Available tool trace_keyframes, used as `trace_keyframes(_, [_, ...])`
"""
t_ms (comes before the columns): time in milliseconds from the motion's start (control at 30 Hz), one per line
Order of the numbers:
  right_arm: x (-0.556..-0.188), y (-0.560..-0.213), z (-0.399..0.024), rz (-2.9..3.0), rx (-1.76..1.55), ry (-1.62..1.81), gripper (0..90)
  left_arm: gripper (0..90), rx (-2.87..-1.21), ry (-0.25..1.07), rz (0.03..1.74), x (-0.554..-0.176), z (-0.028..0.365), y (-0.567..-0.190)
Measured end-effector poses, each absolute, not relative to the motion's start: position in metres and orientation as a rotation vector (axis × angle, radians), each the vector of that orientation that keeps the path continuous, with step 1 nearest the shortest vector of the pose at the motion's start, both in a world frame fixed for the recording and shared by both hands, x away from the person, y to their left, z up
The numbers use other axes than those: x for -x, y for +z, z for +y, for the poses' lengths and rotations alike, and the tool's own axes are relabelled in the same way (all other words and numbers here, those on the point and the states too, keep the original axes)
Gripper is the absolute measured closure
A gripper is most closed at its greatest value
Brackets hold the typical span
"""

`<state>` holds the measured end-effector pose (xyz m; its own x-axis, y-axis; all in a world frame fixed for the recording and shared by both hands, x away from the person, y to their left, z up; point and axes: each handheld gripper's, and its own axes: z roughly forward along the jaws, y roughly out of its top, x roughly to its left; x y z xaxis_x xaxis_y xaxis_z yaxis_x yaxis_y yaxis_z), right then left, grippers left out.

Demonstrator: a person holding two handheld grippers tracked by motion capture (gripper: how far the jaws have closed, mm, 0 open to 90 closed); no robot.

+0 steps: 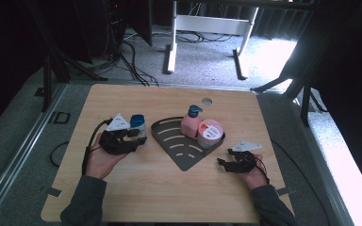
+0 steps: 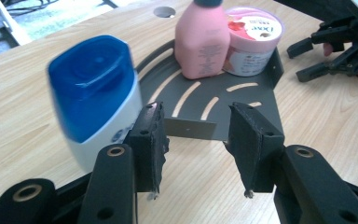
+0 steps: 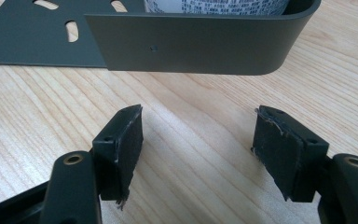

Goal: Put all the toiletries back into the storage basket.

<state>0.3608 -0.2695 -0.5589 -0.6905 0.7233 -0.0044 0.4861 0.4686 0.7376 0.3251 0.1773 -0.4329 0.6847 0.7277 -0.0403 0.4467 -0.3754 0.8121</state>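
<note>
A white bottle with a blue cap stands upright on the wooden table, left of a dark slotted corner tray. In the tray stand a pink pump bottle and a pink-lidded Dove jar. My left gripper is open with nothing between its jaws; the blue-capped bottle is just outside its left jaw. My right gripper stands open over bare wood, facing the tray's curved wall.
A round hole sits near the table's far edge. Beyond the table, a white desk frame and cables lie on the floor. Bare wood stretches in front of the tray toward the near edge.
</note>
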Motion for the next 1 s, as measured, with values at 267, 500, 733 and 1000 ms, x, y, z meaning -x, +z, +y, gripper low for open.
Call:
trace_keyframes(267, [-0.361, -0.559, -0.27, 2.405, -1.025, 1.057, 32.7, 54.0, -2.012, 0.447, 0.911, -0.325, 0.187, -0.424])
trace_keyframes(500, [-0.361, -0.559, -0.269, 2.406, -1.027, 1.057, 32.7, 51.3, -1.995, 0.469, 0.925, -0.328, 0.192, -0.418])
trace_keyframes(733, [-0.361, -0.559, -0.269, 2.406, -1.025, 1.057, 32.7, 48.9, -1.996, 0.476, 0.942, -0.334, 0.196, -0.416])
trace_keyframes(1000, [-0.361, -0.559, -0.269, 2.407, -1.023, 1.057, 32.7, 42.8, -2.006, 0.496, 0.975, -0.345, 0.199, -0.416])
